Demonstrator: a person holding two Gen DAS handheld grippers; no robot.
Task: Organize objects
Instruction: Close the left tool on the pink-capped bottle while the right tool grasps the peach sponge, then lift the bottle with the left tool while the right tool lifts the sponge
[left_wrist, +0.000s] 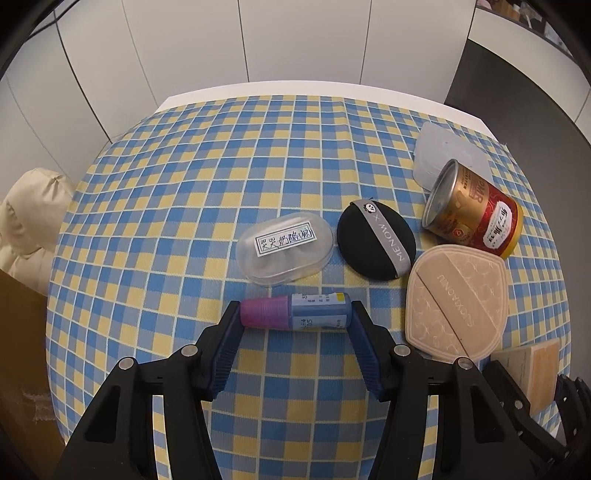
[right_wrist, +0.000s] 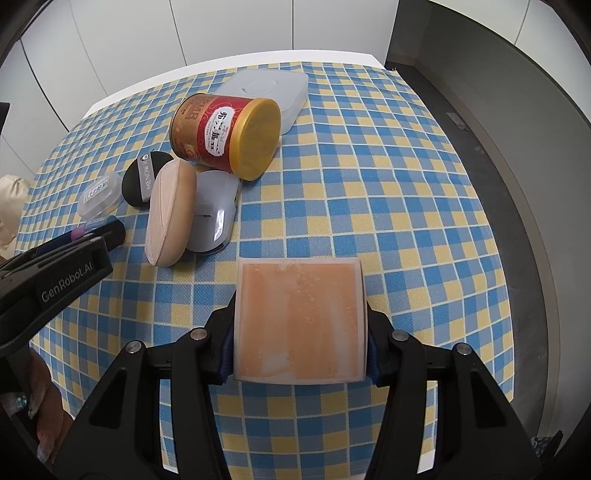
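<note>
My left gripper (left_wrist: 294, 314) is shut on a small blue bottle with a purple cap (left_wrist: 295, 311), held crosswise between its fingertips over the checked tablecloth (left_wrist: 184, 192). My right gripper (right_wrist: 300, 325) is shut on a flat orange square box (right_wrist: 300, 319), held above the cloth; this box also shows at the right edge of the left wrist view (left_wrist: 537, 369). The left gripper appears at the left of the right wrist view (right_wrist: 55, 273).
On the cloth lie a clear oval case with a label (left_wrist: 285, 248), a black round puff (left_wrist: 376, 240), a beige puff (left_wrist: 456, 302), a red and gold can on its side (left_wrist: 472, 218), a clear lidded box (left_wrist: 450, 155) and a white mouse-like object (right_wrist: 214, 214).
</note>
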